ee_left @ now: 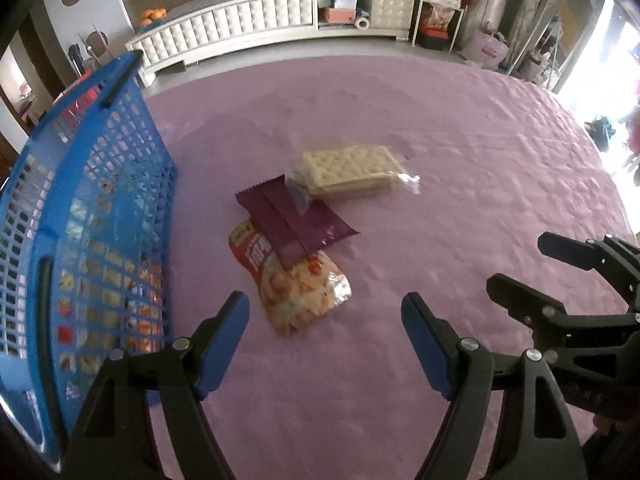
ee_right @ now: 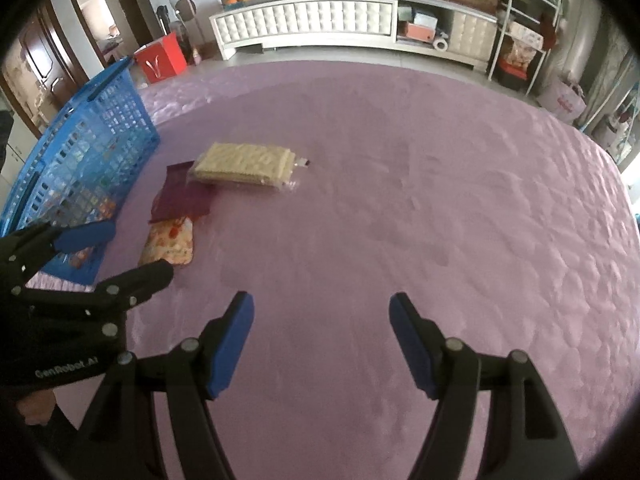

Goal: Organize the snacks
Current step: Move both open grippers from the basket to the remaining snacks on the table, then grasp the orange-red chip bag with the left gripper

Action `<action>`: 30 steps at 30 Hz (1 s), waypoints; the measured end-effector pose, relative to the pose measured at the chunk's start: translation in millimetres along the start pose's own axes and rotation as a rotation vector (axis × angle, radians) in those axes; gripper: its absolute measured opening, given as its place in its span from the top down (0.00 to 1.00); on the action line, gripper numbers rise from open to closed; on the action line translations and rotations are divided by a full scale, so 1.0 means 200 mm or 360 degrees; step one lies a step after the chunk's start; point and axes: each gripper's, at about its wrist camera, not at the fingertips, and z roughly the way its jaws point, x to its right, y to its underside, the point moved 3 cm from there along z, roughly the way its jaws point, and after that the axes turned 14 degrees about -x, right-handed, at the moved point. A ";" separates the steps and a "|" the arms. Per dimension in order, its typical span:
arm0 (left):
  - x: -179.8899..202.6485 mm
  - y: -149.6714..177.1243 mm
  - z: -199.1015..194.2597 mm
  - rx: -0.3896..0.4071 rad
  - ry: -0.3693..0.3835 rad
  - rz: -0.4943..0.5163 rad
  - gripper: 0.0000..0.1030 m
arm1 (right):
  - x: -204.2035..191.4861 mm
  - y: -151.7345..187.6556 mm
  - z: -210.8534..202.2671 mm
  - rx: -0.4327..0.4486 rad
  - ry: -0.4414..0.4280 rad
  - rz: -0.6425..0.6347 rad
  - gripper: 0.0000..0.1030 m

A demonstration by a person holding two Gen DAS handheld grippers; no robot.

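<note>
Three snacks lie in a small pile on the purple tablecloth (ee_left: 440, 160): a clear pack of crackers (ee_left: 352, 170) (ee_right: 244, 166), a dark purple wrapper (ee_left: 292, 220) (ee_right: 182, 196) partly under it, and an orange-red snack bag (ee_left: 296, 284) (ee_right: 170, 246) nearest me. A blue mesh basket (ee_left: 100, 208) (ee_right: 80, 168) stands to their left with several snacks inside. My left gripper (ee_left: 326, 344) is open and empty, just short of the orange-red bag. My right gripper (ee_right: 322, 344) is open and empty over bare cloth, to the right of the pile.
A white padded cabinet (ee_left: 260, 20) (ee_right: 340, 16) stands beyond the table's far edge. A red bag (ee_right: 160, 58) sits on the floor behind the basket. A shelf rack (ee_right: 520, 40) stands at the back right. The right gripper shows in the left wrist view (ee_left: 532, 268).
</note>
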 end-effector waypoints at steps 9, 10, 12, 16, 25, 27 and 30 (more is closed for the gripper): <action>-0.10 -0.08 0.14 -0.0069 -0.0075 -0.0073 0.26 | -0.03 -0.11 0.08 -0.0025 -0.0023 -0.0028 0.28; -0.11 -0.09 0.16 -0.0076 -0.0082 -0.0076 0.26 | -0.04 -0.12 0.09 -0.0029 -0.0027 -0.0030 0.28; -0.11 -0.10 0.17 -0.0078 -0.0080 -0.0076 0.26 | -0.04 -0.13 0.10 -0.0036 -0.0032 -0.0030 0.28; -0.13 -0.13 0.22 -0.0092 -0.0050 -0.0107 0.26 | -0.05 -0.14 0.11 -0.0029 -0.0056 -0.0014 0.28; -0.16 -0.21 0.26 -0.0087 -0.0005 -0.0172 0.34 | -0.04 -0.15 0.12 -0.0035 -0.0036 0.0018 0.28; -0.15 -0.19 0.25 -0.0084 -0.0019 -0.0153 0.48 | -0.04 -0.15 0.12 -0.0036 -0.0028 0.0015 0.28; -0.11 -0.17 0.23 -0.0089 -0.0039 -0.0098 0.67 | -0.05 -0.14 0.11 -0.0034 -0.0031 0.0011 0.28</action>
